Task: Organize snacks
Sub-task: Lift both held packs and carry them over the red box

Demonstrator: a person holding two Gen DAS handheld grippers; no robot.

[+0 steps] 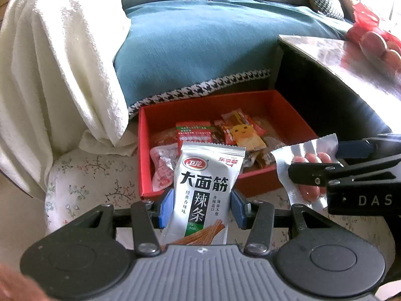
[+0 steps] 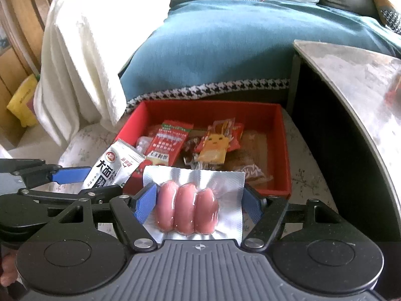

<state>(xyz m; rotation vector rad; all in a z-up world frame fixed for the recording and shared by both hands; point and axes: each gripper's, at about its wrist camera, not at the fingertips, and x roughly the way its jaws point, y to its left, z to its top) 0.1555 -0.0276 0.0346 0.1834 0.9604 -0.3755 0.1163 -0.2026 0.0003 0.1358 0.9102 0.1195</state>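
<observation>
I am clamping my left gripper (image 1: 201,207) on a white packet (image 1: 200,193) and my right gripper (image 2: 198,204) on a sausage pack (image 2: 188,207), both not yet in the half-filled red box (image 1: 295,111) at frame centre.

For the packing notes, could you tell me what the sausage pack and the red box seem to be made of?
Sausage pack: clear glossy plastic film on silvery foil-like backing, shrunk tight around the sausages. Red box: probably matte cardboard, judging by thin, straight folded walls.
</observation>
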